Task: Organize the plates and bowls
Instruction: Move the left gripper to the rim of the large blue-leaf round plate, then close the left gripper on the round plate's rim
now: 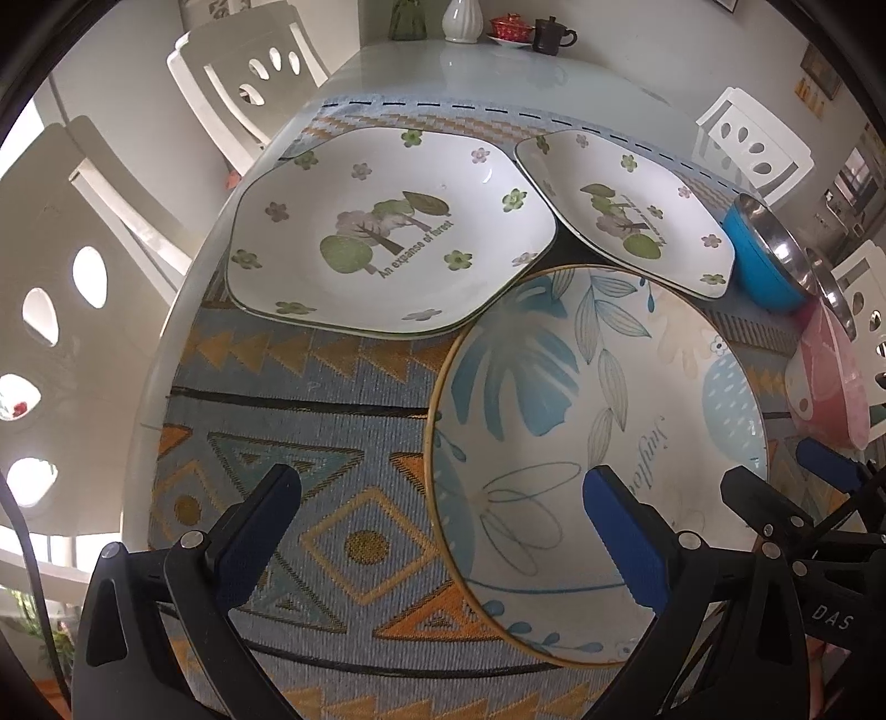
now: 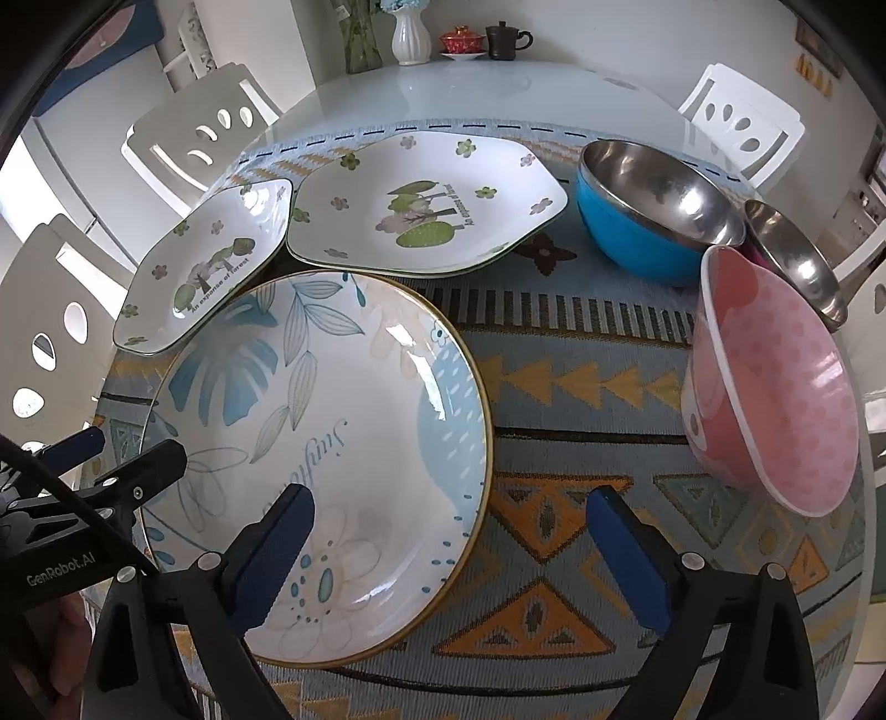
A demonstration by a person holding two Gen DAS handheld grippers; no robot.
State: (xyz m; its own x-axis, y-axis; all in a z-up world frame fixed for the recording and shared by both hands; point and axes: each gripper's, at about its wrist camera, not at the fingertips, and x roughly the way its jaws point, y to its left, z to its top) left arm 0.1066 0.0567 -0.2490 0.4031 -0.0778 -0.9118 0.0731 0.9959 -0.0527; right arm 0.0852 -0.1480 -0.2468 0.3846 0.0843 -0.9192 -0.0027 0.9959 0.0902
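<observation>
A round plate (image 1: pixel 598 387) (image 2: pixel 332 432) with blue leaves and a gold rim lies flat on the woven mat. My left gripper (image 1: pixel 443 515) stands open over its left rim, one finger above the mat and one above the plate. My right gripper (image 2: pixel 451 520) is open astride its right rim in the same way. Neither touches the plate. Behind it lie two hexagonal tree-print plates (image 1: pixel 387 232) (image 1: pixel 626 210). A blue steel-lined bowl (image 2: pixel 648 210), a second steel bowl (image 2: pixel 797 260) and a tilted pink bowl (image 2: pixel 775 387) stand at the right.
The patterned mat (image 2: pixel 554 554) covers the near part of a glass table (image 2: pixel 498 94). A white vase (image 2: pixel 411 33), a red tea set (image 2: pixel 462 41) and a dark cup (image 2: pixel 506 39) stand at the far end. White chairs (image 1: pixel 249 72) (image 2: pixel 742 119) surround the table.
</observation>
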